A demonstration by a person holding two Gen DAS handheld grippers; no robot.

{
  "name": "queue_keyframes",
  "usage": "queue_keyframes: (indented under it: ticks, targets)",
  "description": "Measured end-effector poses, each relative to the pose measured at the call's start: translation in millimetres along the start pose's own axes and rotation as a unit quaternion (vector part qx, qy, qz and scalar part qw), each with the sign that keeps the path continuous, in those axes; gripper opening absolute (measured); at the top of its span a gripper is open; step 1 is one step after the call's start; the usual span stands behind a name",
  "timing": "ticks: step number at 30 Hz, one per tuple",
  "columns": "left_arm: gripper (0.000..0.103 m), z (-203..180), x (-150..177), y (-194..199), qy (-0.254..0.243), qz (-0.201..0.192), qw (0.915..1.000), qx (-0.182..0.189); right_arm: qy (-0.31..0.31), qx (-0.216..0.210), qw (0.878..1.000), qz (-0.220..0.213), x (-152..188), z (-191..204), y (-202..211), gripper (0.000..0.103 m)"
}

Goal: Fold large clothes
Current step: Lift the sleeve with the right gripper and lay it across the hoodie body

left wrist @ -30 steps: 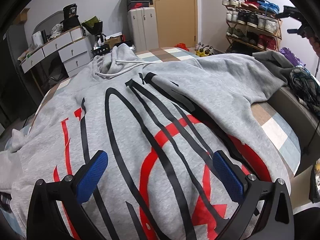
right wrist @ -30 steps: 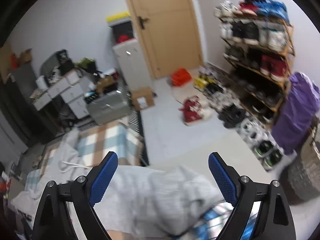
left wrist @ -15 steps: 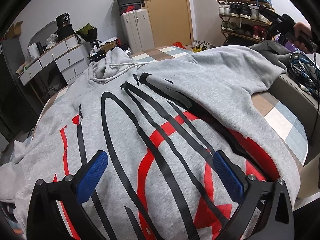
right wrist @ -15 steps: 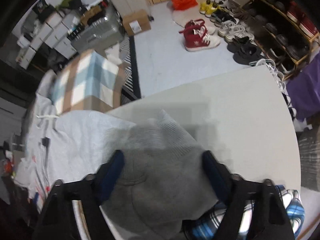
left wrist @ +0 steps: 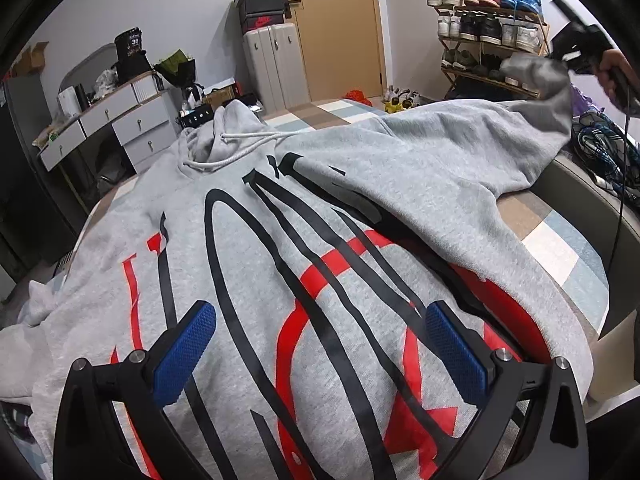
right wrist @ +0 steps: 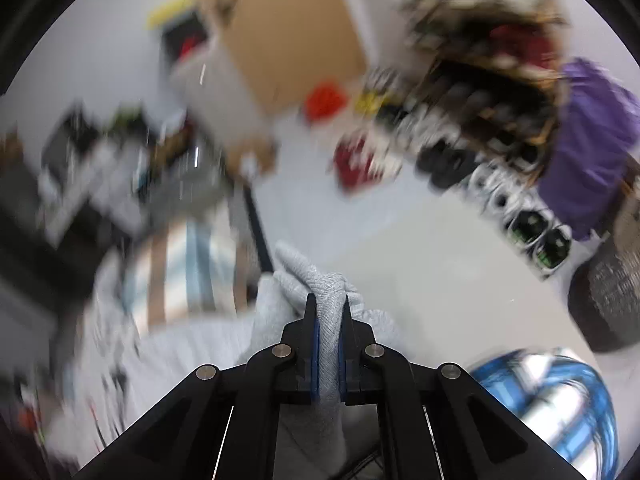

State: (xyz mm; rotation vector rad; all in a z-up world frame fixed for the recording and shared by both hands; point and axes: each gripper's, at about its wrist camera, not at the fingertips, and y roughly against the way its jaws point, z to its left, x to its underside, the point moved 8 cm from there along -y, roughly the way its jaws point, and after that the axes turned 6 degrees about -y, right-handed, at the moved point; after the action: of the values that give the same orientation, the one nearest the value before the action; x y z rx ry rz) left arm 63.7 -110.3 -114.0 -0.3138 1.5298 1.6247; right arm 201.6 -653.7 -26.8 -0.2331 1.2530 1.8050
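A large grey hoodie (left wrist: 304, 240) with black and red print lies spread over the bed, hood toward the far end. My left gripper (left wrist: 320, 344) hovers open just above its lower front, blue pads wide apart with nothing between them. At the far right, the hoodie's sleeve (left wrist: 536, 92) is lifted off the bed. My right gripper (right wrist: 329, 312) is shut on the ribbed sleeve cuff (right wrist: 320, 280), which bunches out past the fingertips. In the left wrist view the right gripper (left wrist: 576, 46) shows, held in a person's hand (left wrist: 614, 70).
The bed has a checked cover (left wrist: 560, 240). A blue patterned cloth (left wrist: 604, 148) lies at its right edge. A shoe rack (left wrist: 488, 36) and door (left wrist: 336, 28) stand beyond; a white drawer desk (left wrist: 112, 124) is at left. The right wrist view is motion-blurred.
My right gripper came down on the sleeve end, closed on the cuff and raised it off the bed. The left gripper stayed in place, open.
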Motion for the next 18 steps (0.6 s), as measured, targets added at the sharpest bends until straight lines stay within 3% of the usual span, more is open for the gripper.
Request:
queue_keyframes:
  ticks: [4, 7, 10, 16, 18]
  targets:
    - [0.102, 2, -2, 2, 0.008, -0.005, 0.9999, 0.004, -0.062, 0.000, 0.994, -0.091, -22, -19, 51, 0.007]
    - [0.102, 3, -3, 4, 0.013, -0.009, 0.9999, 0.006, -0.146, 0.013, 0.978, -0.146, -27, -44, 84, 0.007]
    - [0.102, 6, -5, 7, 0.015, -0.015, 0.9997, 0.008, -0.240, -0.001, 0.959, -0.150, -18, -67, 95, 0.007]
    - [0.102, 12, -6, 16, 0.023, -0.029, 0.9992, 0.015, -0.312, -0.018, 0.941, -0.126, 2, -93, 89, 0.007]
    - [0.102, 16, -5, 19, 0.024, -0.032, 0.9991, 0.012, -0.315, -0.021, 0.941, -0.123, 2, -94, 89, 0.007]
